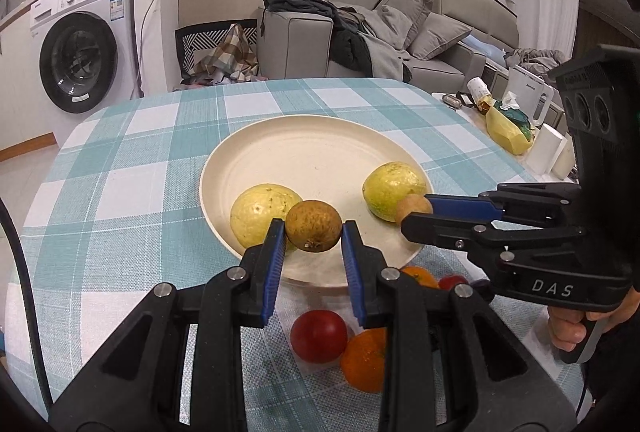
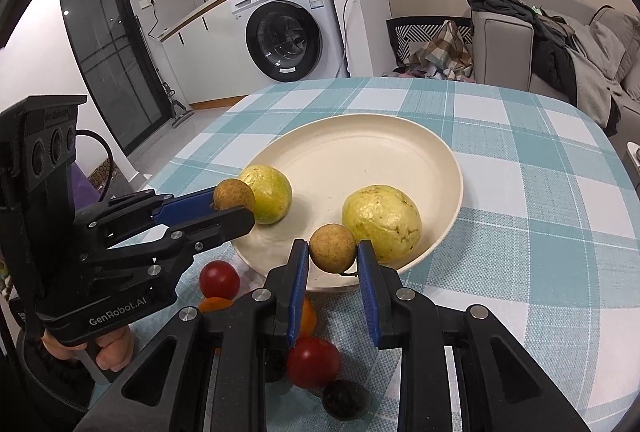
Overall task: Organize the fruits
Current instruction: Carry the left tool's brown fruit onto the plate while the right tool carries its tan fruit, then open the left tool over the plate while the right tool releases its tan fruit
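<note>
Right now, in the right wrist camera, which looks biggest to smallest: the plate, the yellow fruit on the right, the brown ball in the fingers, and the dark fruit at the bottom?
1. Plate
2. Right yellow fruit
3. Brown ball and dark fruit look alike; the dark one sits nearer the camera, so unsure.

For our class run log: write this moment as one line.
left gripper: shut on brown fruit | right gripper: shut on second brown fruit | both over plate

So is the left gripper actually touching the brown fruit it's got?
Touching. In the left wrist view the left gripper has both blue pads pressed against the brown fruit, held above the plate; the right wrist view shows the same clamp from the side.
</note>
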### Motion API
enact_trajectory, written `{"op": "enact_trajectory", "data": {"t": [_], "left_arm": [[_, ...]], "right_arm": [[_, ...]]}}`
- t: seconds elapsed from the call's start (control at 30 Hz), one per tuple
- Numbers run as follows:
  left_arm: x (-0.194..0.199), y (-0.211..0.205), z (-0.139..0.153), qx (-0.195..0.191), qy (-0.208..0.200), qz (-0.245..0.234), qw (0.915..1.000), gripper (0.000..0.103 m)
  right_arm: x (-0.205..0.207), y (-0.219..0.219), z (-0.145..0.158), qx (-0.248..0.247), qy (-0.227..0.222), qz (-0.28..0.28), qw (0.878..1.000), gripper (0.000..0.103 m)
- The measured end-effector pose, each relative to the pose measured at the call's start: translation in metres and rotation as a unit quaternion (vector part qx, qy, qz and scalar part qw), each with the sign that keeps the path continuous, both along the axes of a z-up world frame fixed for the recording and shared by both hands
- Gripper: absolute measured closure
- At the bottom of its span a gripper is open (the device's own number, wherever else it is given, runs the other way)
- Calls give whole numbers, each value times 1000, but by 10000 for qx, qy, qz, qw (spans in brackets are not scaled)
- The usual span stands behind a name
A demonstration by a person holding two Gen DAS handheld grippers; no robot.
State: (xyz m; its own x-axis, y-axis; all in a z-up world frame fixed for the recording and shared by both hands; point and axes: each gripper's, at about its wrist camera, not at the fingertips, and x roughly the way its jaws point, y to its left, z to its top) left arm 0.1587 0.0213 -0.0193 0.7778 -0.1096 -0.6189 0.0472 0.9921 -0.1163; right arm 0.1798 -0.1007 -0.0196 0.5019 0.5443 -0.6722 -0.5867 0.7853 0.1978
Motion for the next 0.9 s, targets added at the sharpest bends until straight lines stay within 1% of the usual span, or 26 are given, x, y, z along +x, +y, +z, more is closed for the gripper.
{"op": "enact_trajectory", "data": {"t": [0.4,0.77,0.9], "left_arm": [[9,-1,-5,5,139,-32,9999,77],[17,2,-11,-50,344,-38,9994,77],[20,5,-14,-81,439,-5,9990,77]], "right_arm": [[4,13,-3,-185,41,75,9998,77],[17,6,-7,-257,113,-168,9995,77],[20,3,-9,-195,125,-215,9995,77]]}}
